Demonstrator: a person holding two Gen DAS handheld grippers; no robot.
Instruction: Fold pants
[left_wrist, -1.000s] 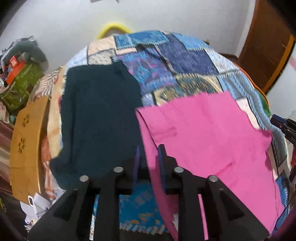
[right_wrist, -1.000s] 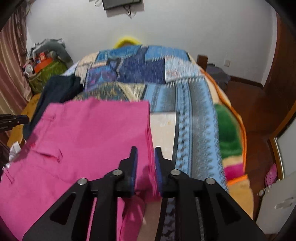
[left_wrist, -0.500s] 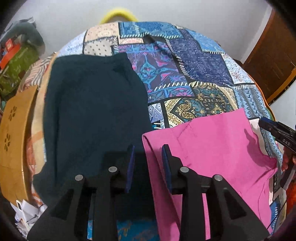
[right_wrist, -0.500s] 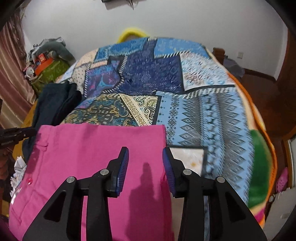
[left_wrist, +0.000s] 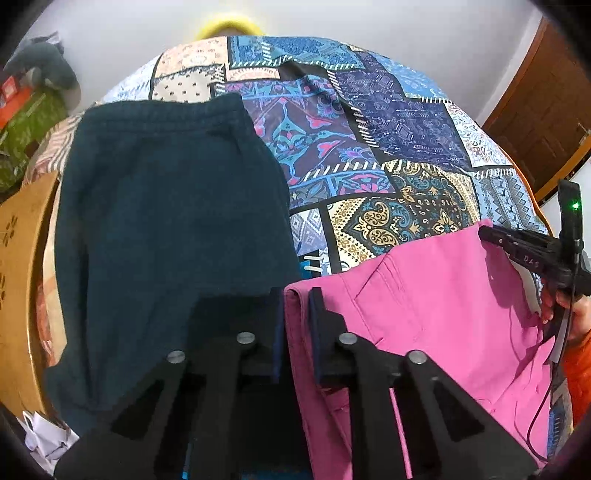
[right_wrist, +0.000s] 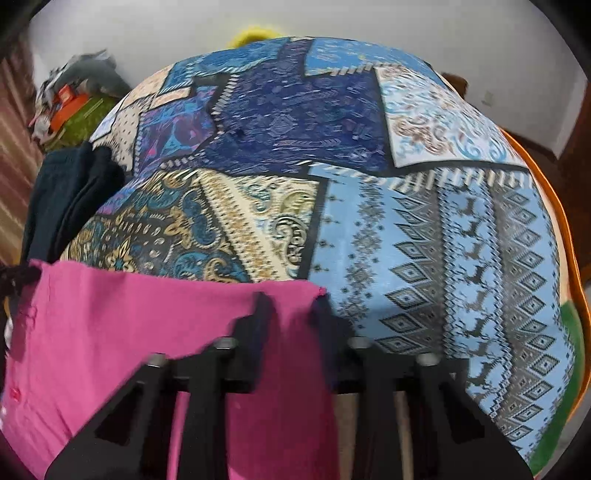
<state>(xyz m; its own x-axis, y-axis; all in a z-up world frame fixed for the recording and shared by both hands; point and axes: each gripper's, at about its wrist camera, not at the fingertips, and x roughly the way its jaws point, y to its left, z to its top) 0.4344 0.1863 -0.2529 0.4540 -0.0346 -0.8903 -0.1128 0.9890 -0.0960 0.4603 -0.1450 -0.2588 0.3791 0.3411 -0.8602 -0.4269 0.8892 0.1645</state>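
Left gripper (left_wrist: 295, 295): jaws apart, straddling the folded left corner of the pink pants (left_wrist: 443, 314), not clenched. Right gripper (right_wrist: 290, 301): jaws spread over the pants' right corner. Pants lie flat on patchwork bedspread (right_wrist: 406, 240). Only the left view shows the dark green garment (left_wrist: 166, 221) laid out whole, just left of the pants.

Soft, even indoor light fills both views, with only faint shadows on the pink pants (left_wrist: 443, 295). The fisheye lens bulges the bed (right_wrist: 369, 147) and darkens the frame corners. The right wrist view is smeared by motion blur, worst along the lower frame.
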